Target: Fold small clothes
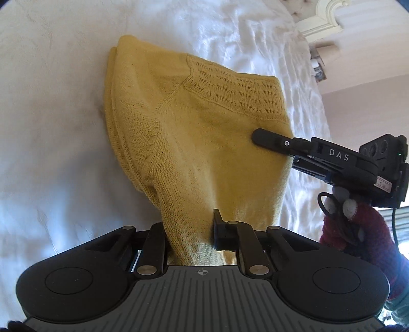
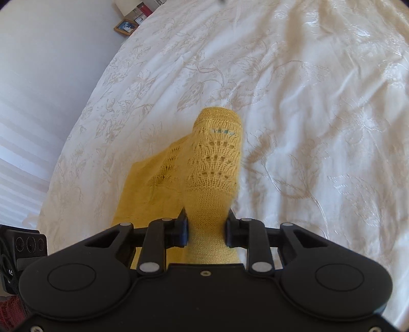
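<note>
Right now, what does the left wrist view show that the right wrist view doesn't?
Only the left wrist view shows the right tool from outside, its fingers on the yellow knit garment, the hand in a red glove holding it, and a white carved headboard.

Only the right wrist view shows a framed picture beside the bed.

Both show the garment pinched in that view's own tool and the white bedspread beneath.

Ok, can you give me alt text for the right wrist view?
The right gripper is shut on a bunched fold of the yellow knitted garment with a lace-pattern yoke, which is lifted off the white floral-embroidered bedspread. A small wooden picture frame sits beyond the bed at the upper left.
</note>
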{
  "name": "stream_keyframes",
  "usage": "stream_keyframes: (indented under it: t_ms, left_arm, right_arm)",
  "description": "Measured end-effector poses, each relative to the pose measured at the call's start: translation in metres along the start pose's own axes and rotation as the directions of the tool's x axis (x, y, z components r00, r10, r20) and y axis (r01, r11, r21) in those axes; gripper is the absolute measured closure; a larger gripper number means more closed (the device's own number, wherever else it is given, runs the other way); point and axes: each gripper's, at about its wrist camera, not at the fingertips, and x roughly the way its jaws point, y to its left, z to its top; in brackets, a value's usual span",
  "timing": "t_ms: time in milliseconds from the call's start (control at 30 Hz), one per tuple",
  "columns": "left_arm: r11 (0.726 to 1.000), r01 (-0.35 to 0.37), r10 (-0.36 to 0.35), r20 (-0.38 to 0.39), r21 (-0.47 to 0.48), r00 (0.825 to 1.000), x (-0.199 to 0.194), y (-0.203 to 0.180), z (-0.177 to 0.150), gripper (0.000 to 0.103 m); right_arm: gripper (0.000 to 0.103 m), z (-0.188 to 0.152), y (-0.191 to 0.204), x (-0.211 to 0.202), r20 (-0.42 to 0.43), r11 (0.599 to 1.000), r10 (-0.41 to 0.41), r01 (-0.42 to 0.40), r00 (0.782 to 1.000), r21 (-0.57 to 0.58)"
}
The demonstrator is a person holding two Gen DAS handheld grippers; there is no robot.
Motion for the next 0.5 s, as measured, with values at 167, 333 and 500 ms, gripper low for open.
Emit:
stream_keyframes:
  t_ms: [167, 333, 500]
  left_arm:
    - [0.999, 0.007, -0.005, -0.074, 0.040, 0.997, 0.027, -0.037, -0.056, 0.088]
    - [0.994, -0.087, 0.094, -0.101, 0.070, 0.990, 0.055, -0.059, -0.096, 0.084]
    - [0.938, -0.315, 0.324, -0.043, 0.142, 0.945, 0.063, -0.063, -0.119, 0.079]
  right_arm:
    - [0.067, -0.050, -0.035, -0.045, -0.034, 0.998, -0.032, 0.033, 0.999, 0.048]
    - [0.060, -0.090, -0.074, -0.073, -0.038, 0.988, -0.144, 0.145, 0.989, 0.051]
    - [0.057, -0.107, -0.118, -0.079, -0.042, 0.928, -0.359, 0.361, 0.933, 0.090]
